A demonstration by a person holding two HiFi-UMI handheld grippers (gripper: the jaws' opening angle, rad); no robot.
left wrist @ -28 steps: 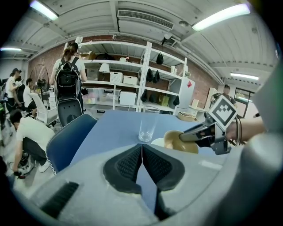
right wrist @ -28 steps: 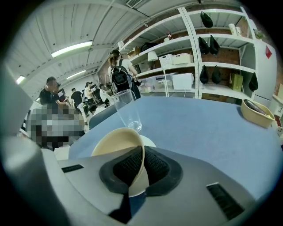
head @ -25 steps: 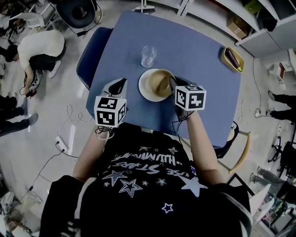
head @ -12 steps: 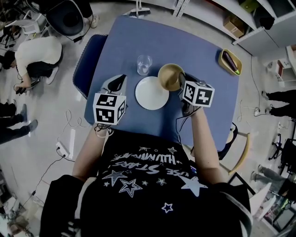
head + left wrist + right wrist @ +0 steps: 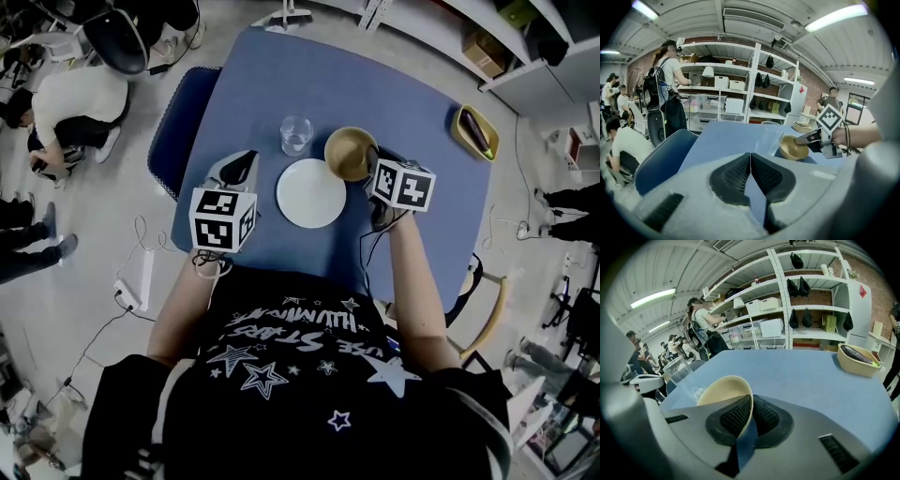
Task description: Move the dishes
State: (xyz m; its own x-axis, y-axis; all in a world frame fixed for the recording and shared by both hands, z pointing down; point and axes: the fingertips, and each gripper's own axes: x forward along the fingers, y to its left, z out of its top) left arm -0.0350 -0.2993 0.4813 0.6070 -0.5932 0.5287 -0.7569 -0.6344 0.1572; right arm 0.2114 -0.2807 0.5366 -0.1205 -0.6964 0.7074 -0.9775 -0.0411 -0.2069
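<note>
The bowl [image 5: 349, 153] is near the middle of the table [image 5: 394, 84], just right of the glass [image 5: 295, 133] and just past the plate [image 5: 310, 193]. The right claw [image 5: 749, 414] has it by the rim. One jaw is inside the bowl and one is outside, and they squeeze the thin wall between them. I think it is held this way because the wall is thin enough to fit in the claw, so one claw can carry the whole bowl. The bowl leans a little. It is very low, but I cannot tell if its bottom touches the table.

The bowl is round and tan, with a smooth side. It looks empty inside.

The plate is white, flat and bare. Its edge looks close to the bowl from above. I think the bowl is off to the side so each dish gets a spot of its own.

The left claw [image 5: 750, 172] has its jaws pressed together with nothing in them. It hovers over the near left part of the table, well apart from the bowl. I think it is there so it is out of the way.

A small yellow tray [image 5: 473, 129] with something dark in it sits at the far right corner
</note>
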